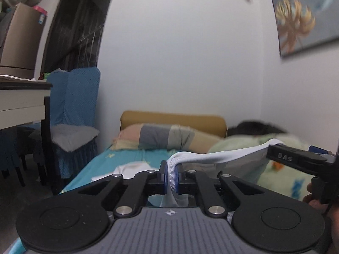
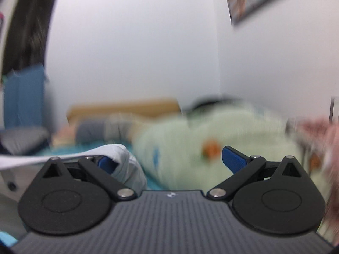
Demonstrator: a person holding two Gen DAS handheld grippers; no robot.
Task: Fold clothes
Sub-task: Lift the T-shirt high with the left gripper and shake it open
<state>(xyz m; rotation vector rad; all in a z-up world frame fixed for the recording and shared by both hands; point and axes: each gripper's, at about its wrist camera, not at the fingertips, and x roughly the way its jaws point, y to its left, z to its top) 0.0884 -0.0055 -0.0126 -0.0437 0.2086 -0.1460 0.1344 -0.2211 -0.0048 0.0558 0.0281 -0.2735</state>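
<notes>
Left gripper (image 1: 171, 176) is clamped on the ribbed hem of a white garment (image 1: 214, 158); the blue pads (image 1: 162, 174) pinch the fabric from both sides, and cloth hangs down between the linkage arms below the pinch. From there the hem runs taut to the right, up toward the right gripper (image 1: 296, 158), which sits at the far end of that edge.

Right gripper's (image 2: 169, 160) own view: jaws spread wide. The garment (image 2: 118, 154) bunches over the left finger only and trails off to the left; nothing sits between the pads, so it's draped, not gripped. Heavy blur there, hard to say more.

Progress, as I read it: early. Garment is lifted and stretched above the teal bed sheet (image 1: 89, 169), no fold visible. Another white piece (image 1: 131, 168) lies on the sheet beyond the left gripper; can't tell if it's folded. Pale green blanket (image 2: 211, 131) lies behind the right gripper.

Left to do: secure the right end, lay flat, fold.
</notes>
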